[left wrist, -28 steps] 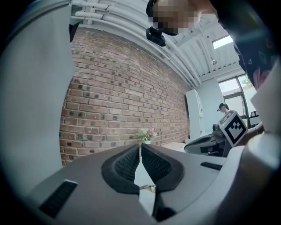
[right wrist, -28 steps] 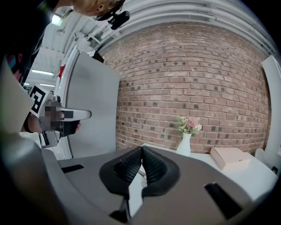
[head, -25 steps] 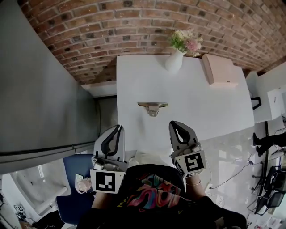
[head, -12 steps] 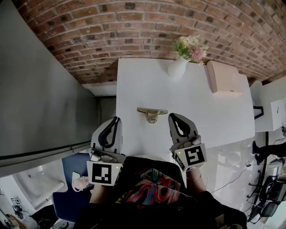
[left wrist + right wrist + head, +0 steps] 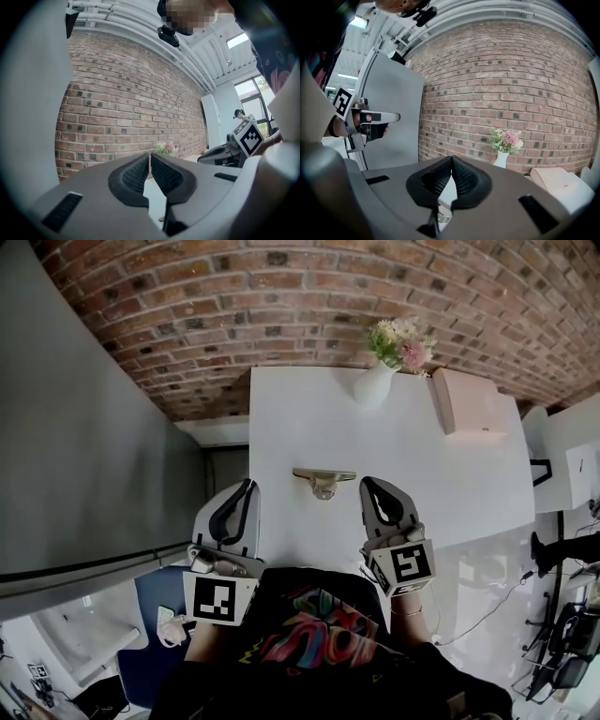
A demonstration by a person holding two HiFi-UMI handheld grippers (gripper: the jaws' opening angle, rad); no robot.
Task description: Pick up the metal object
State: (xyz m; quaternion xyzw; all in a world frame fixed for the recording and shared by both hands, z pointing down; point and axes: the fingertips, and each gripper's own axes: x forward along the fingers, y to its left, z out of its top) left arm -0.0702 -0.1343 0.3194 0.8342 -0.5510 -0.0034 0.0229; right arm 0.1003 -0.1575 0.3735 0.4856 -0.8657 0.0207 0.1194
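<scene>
- Looking down, you see the metal object [image 5: 323, 480] whole on the table [image 5: 441, 474], between left gripper [image 5: 247, 486] and right gripper [image 5: 369, 482].
- Right gripper view catches only a sliver of it, under the jaws.
- Both pairs of jaws are closed and empty.
- A second ago both grippers sat short of it.

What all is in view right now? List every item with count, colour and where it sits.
table: 1, white, against the wall
metal object: 1, brassy, on the table's near part, just ahead of the claws
vase: 1, white, table's far edge, holding flowers
box: 1, pale pink, table's far right
brick wall: 1, red-brown, behind the table
chair: 1, blue, lower left
left claw: 1, grey, shut, empty
right claw: 1, grey, shut, empty
</scene>
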